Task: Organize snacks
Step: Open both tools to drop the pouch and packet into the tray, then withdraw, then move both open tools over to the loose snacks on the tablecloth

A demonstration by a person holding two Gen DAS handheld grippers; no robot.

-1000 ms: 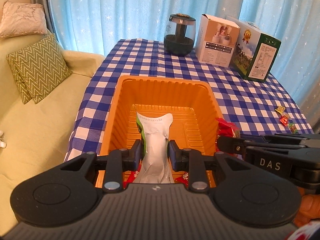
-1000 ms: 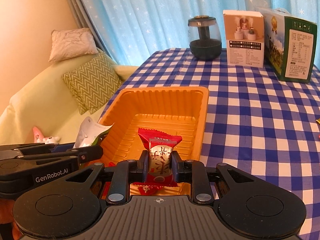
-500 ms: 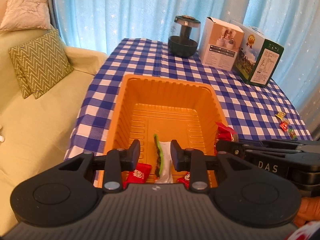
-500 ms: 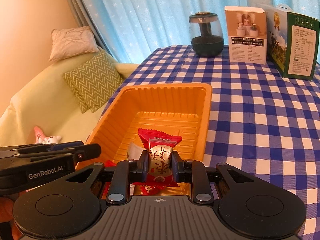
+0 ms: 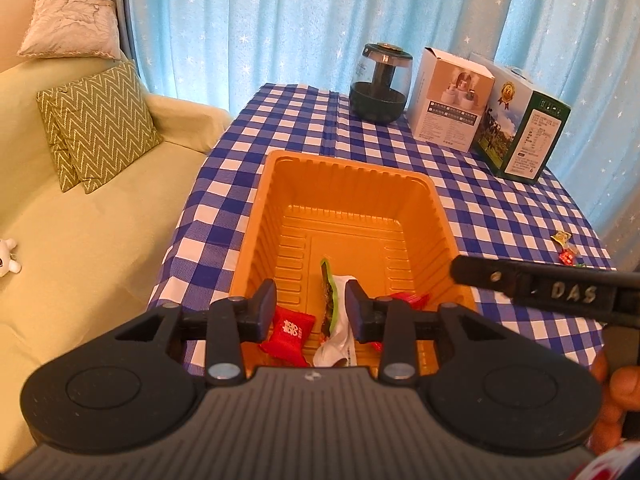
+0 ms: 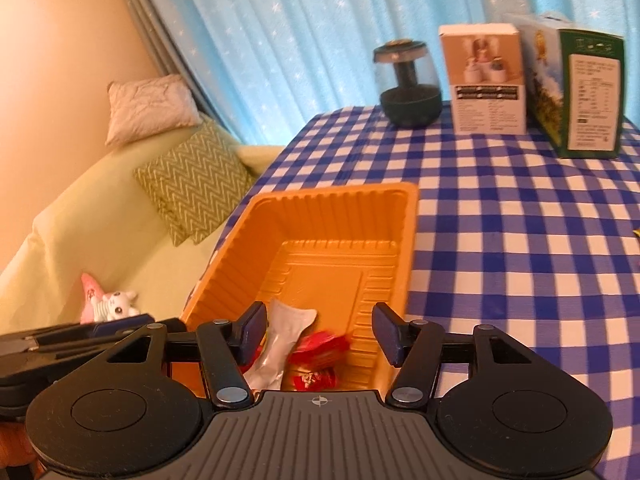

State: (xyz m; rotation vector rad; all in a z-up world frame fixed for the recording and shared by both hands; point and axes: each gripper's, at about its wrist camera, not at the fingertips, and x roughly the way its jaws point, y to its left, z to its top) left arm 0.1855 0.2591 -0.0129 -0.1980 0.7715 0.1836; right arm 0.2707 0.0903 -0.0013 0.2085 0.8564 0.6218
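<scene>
An orange plastic tray (image 5: pixel 352 184) (image 6: pixel 332 208) sits on the blue checked tablecloth. In its near end lie a white and green snack packet (image 5: pixel 334 320) (image 6: pixel 280 340), a red candy packet (image 5: pixel 286 330) and a blurred red snack packet (image 6: pixel 320 350). My left gripper (image 5: pixel 311 308) is open and empty above the tray's near end. My right gripper (image 6: pixel 320 330) is open and empty above the same end; its side shows in the left wrist view (image 5: pixel 540 288). Several small wrapped candies (image 5: pixel 564 246) lie on the cloth at the far right.
A dark glass jar (image 5: pixel 380 82) (image 6: pixel 410 82), a white box (image 5: pixel 452 100) (image 6: pixel 486 80) and a green box (image 5: pixel 520 128) (image 6: pixel 580 88) stand at the table's back edge. A pale green sofa (image 5: pixel 80 240) with cushions (image 5: pixel 96 124) is to the left.
My left gripper let go of the white and green packet, which dropped into the tray. My right gripper opened and released the red snack packet into the tray.
</scene>
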